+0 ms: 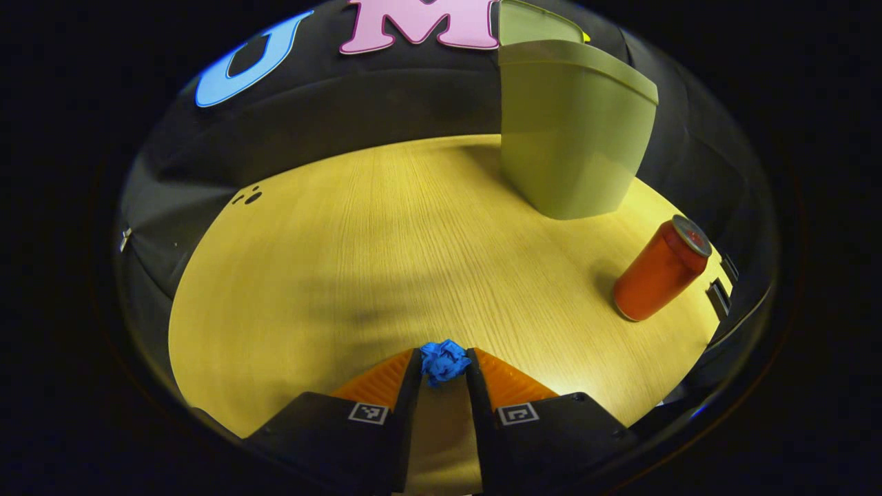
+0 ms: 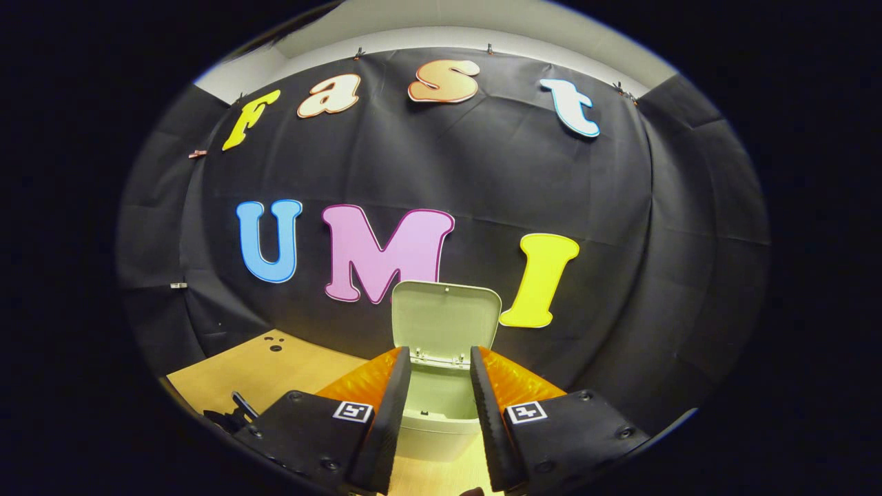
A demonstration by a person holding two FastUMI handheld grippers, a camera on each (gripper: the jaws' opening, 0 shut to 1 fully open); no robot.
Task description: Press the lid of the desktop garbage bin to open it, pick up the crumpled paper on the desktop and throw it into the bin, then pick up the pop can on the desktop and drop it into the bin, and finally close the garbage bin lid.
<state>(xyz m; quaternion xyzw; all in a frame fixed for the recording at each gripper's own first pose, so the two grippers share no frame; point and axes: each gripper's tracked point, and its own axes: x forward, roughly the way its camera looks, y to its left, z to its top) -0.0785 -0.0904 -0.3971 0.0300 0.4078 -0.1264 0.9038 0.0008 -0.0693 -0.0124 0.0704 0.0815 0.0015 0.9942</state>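
Although small, the crumpled ball of blue paper [image 1: 444,360] sits between the tips of the left hand-held gripper [image 1: 444,368], both fingers appearing to press on its sides, low over the pale wood-grain counter [image 1: 358,241]. Whether the ball is lifted or touches the surface cannot be told from the left gripper view. Judged by its creased form, the paper is very light, soft and compressible; a pinch across its widest part suits it, and too loose a hold could let it slip out on the way to the bin.

Beyond it to the right, the red cylindrical pop can [image 1: 660,270] with a grey top stands upright on the counter, well apart from the paper. It is judged light and thin-walled with a smooth, possibly slippery side; a grip across the middle of the body, not the rim, would be advisable, with moderate force to avoid denting.

Further back stands the pale green plastic desktop garbage bin [image 1: 572,138], near the can. In the right gripper view its hinged lid [image 2: 446,320] stands upright and open, exposing the interior.

The right hand-held gripper [image 2: 437,386] hovers close before the bin's mouth, jaws parted, holding nothing.
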